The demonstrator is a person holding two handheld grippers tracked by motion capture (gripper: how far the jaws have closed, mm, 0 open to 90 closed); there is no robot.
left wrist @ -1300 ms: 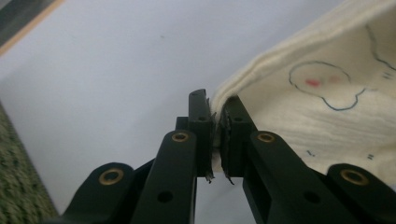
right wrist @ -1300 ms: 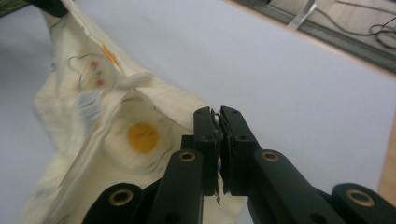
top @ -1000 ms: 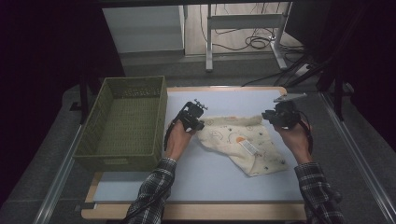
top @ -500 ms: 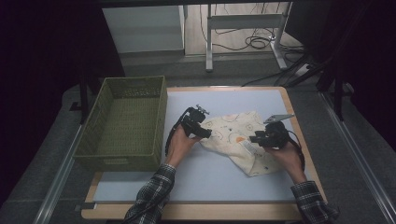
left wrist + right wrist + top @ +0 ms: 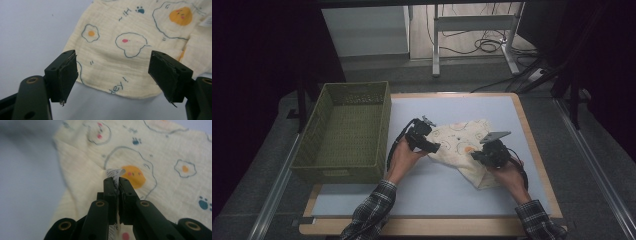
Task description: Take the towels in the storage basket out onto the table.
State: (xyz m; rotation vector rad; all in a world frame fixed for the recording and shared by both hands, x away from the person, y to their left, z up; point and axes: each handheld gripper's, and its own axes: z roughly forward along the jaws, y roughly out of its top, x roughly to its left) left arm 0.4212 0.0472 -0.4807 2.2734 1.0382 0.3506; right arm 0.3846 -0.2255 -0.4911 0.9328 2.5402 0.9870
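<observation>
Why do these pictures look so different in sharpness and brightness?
The high view is dim, dark round the edges, with the pale table the brightest part. The left gripper view is evenly lit and sharp on the printed cloth. In the right gripper view the right gripper and the white label it pinches are crisp, while the cloth's far left corner and the table smear into blur.

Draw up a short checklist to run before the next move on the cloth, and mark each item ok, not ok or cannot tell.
1. Right gripper shut on the cloth's label: ok.
2. Left gripper gripping the cloth: not ok; jaws open, just been opening, cloth edge lies between them untouched.
3. Cloth flat on the mat: not ok; rumpled and folded over.
4. Basket ready to take the cloth: ok; nothing inside.
5. Cables free of the cloth: cannot tell.
</observation>
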